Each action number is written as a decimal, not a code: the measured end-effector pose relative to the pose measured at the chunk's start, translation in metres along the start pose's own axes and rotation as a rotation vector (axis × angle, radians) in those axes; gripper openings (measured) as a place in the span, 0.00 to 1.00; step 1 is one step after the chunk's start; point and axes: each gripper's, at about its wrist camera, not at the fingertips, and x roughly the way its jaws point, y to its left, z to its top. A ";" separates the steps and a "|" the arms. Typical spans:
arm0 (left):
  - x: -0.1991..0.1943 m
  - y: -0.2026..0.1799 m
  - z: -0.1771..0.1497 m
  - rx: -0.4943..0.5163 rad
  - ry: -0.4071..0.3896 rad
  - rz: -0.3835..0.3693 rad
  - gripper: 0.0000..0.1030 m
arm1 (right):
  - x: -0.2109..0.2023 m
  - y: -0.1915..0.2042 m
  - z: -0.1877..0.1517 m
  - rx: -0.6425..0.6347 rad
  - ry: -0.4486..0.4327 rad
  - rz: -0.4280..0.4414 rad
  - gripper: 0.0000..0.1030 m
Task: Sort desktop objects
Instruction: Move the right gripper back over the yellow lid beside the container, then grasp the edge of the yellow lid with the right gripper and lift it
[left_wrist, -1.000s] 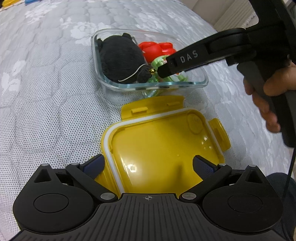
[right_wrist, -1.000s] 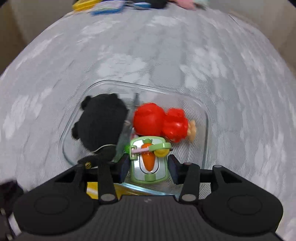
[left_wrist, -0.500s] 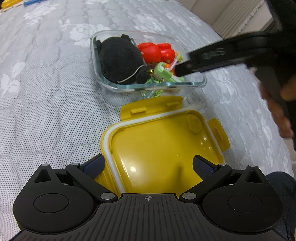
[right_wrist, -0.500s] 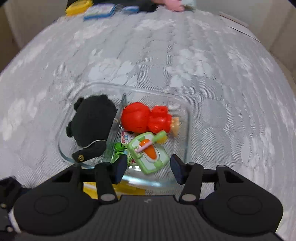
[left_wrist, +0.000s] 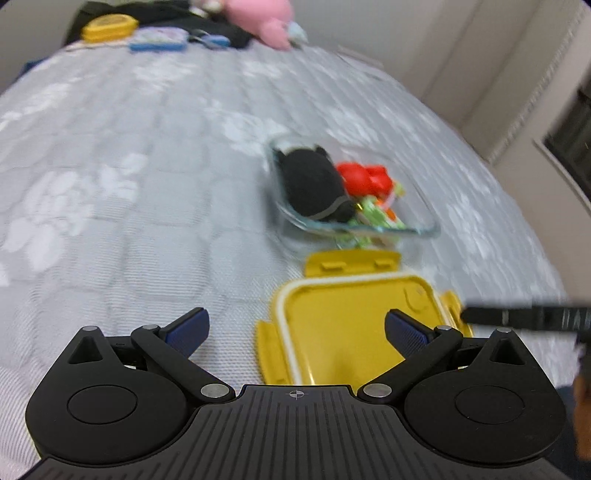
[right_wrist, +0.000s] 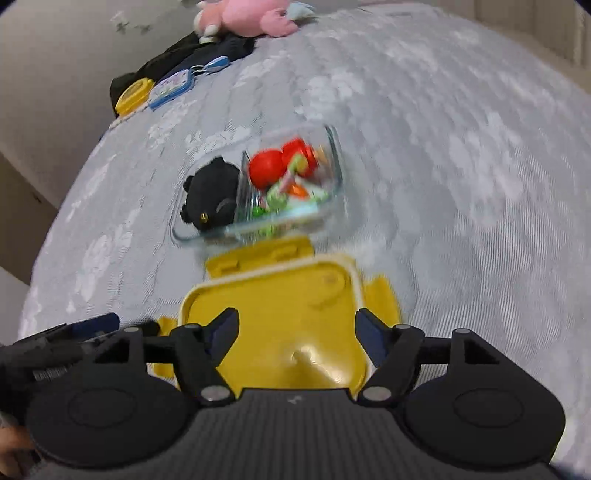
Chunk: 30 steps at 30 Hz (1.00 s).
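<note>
A clear glass container (left_wrist: 424, 229) (right_wrist: 334, 147) sits on the grey quilted bed. It holds a black plush toy (left_wrist: 314, 184) (right_wrist: 214, 192), a red toy (left_wrist: 364, 177) (right_wrist: 273, 168) and a green carrot toy (left_wrist: 376, 216) (right_wrist: 291, 192). Its yellow lid (left_wrist: 354, 314) (right_wrist: 291, 306) lies upside down just in front of it. My left gripper (left_wrist: 295, 328) is open and empty, low over the lid's left side. My right gripper (right_wrist: 297, 332) is open and empty above the lid; one of its fingers (left_wrist: 517, 316) shows at the right edge of the left wrist view.
At the bed's far end lie a pink plush (left_wrist: 258, 18) (right_wrist: 243, 16), a yellow case (left_wrist: 109, 27) (right_wrist: 135, 96), a blue-edged card (left_wrist: 159, 38) (right_wrist: 171, 88) and dark clothing (right_wrist: 199, 55). A wall and curtain stand at the right (left_wrist: 517, 74).
My right gripper let go of the green carrot toy in the glass container and drew back over the yellow lid. My left gripper shifted left and tilted up.
</note>
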 end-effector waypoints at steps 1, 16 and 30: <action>-0.003 0.001 -0.001 -0.011 -0.010 0.006 1.00 | -0.001 -0.004 -0.006 0.016 -0.008 0.003 0.70; -0.005 -0.017 -0.034 0.029 0.072 0.063 1.00 | -0.001 -0.014 -0.041 0.030 -0.003 -0.016 0.79; -0.065 -0.040 -0.027 -0.128 0.278 0.016 1.00 | -0.029 -0.024 -0.058 0.222 0.094 0.100 0.80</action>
